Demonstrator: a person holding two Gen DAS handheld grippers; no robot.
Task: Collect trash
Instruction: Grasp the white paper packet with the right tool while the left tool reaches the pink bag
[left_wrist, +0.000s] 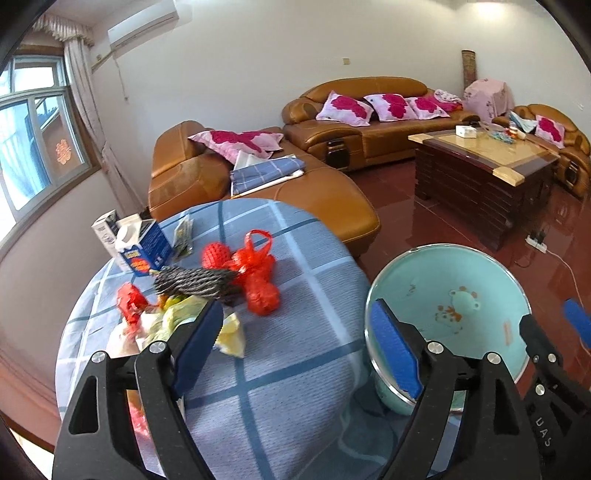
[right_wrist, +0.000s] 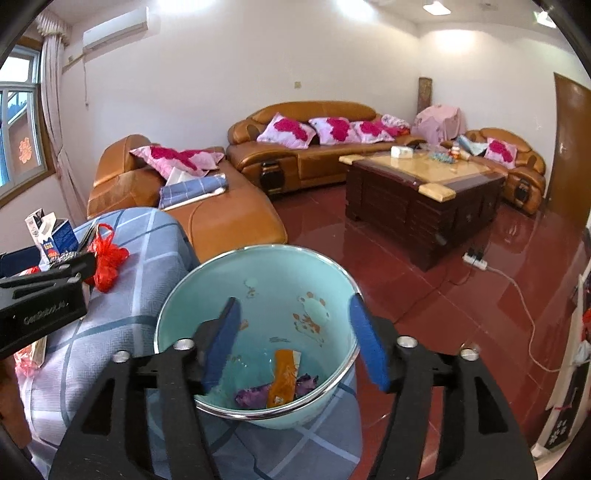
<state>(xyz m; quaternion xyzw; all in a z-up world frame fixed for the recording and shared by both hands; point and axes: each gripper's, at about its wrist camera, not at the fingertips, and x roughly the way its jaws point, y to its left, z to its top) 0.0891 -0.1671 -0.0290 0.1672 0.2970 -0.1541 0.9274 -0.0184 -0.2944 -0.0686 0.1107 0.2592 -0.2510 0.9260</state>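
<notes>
The left gripper (left_wrist: 303, 332) has its jaws spread wide with nothing between the pads; only checked cloth shows in the gap. The worktop (left_wrist: 280, 369) is round and covered in blue plaid. Just beyond the left jaw lies a heap of litter: a pale yellow wrapper (left_wrist: 231, 334), a red wrapper (left_wrist: 131, 302) and a grey mesh sleeve (left_wrist: 194, 282). Farther ahead of that jaw sit a red net bag (left_wrist: 258, 273) and a blue carton (left_wrist: 142, 245) near the far edge. The right jaw's pad overlaps the near rim of the bin (left_wrist: 480, 280), a pale green tub standing just off the worktop's edge.

The right gripper (right_wrist: 295, 339) also stands wide open and holds nothing. It hovers over the mouth of the bin (right_wrist: 258, 280); the left pad shows against the inside, the right pad at the rim. Below the gap, on the bin's bottom, lie an orange packet (right_wrist: 282, 380) and a purple wrapper (right_wrist: 251, 397). The left gripper appears off to the left of these jaws, above the worktop.
</notes>
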